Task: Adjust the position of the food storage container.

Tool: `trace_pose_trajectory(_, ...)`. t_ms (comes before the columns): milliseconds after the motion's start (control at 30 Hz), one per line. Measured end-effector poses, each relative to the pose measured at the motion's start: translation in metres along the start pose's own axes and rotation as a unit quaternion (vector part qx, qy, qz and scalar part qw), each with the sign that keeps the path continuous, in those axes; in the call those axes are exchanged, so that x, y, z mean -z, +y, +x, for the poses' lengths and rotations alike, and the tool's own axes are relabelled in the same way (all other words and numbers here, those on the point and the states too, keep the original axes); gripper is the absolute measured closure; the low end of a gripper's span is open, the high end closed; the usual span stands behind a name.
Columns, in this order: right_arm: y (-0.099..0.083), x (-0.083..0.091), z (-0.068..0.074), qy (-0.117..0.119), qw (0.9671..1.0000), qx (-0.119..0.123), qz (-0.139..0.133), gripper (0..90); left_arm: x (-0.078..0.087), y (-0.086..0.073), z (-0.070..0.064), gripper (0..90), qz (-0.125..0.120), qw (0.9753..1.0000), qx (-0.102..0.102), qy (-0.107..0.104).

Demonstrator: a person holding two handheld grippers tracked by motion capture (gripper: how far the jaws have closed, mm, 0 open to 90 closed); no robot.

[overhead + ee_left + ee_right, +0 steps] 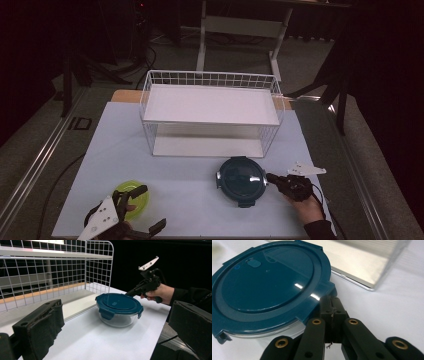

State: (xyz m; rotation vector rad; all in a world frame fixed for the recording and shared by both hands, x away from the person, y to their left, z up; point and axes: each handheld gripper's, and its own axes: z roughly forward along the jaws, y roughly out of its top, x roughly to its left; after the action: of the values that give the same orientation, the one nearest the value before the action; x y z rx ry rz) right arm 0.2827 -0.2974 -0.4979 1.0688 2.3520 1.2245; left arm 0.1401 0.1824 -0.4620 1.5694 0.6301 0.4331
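Right gripper view: clenched right tongs [331, 305] touch the round container's [265, 285] upward-facing lid; left tongs [112, 327] released.

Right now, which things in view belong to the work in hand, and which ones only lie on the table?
In hand:
- glass container with blue lid
- right gripper, jaws shut at a lid clip
- left gripper, open

Lying about:
- yellow-green round thing near the left gripper
- white wire rack, both shelves bare

Left gripper [144, 207]: jaws spread wide, low at near-left. Right gripper [270, 177]: jaws pressed together, pointing left, hand [308, 205] gripping handle.
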Motion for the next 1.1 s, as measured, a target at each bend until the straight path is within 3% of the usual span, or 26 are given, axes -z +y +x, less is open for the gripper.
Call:
trace_pose_trajectory(167, 0.006, -0.009, 0.008, 0.014, 0.9999, 0.003, 0.003, 90.0, 0.0, -0.001, 0.0, 0.0, 0.002, 1.0, 0.001, -0.001)
trace_pose_trajectory(433, 0.011, -0.02, 0.024, 0.03, 0.9991, 0.027, 0.011, 90.0, -0.001, -0.001, 0.0, 0.0, 0.003, 1.0, 0.0, -0.001)
trace_pose_trajectory(533, 0.012, -0.021, 0.027, 0.035, 0.9989, 0.029, 0.011, 90.0, -0.001, -0.001, -0.001, 0.0, 0.005, 1.0, -0.002, -0.002)
trace_pose_trajectory(633, 0.013, -0.024, 0.028, 0.051, 0.9986, 0.011, 0.007, 90.0, -0.001, -0.001, -0.001, 0.0, 0.006, 1.0, -0.002, -0.002)
trace_pose_trajectory(800, 0.016, -0.03, 0.037, 0.064, 0.9978, 0.018, 0.009, 90.0, -0.002, -0.001, -0.001, 0.0, 0.006, 1.0, 0.0, -0.005)
trace_pose_trajectory(1100, 0.02, -0.031, 0.041, 0.047, 0.9983, 0.033, 0.004, 89.7, -0.001, -0.001, 0.0, 0.0, 0.007, 1.0, 0.002, -0.004)
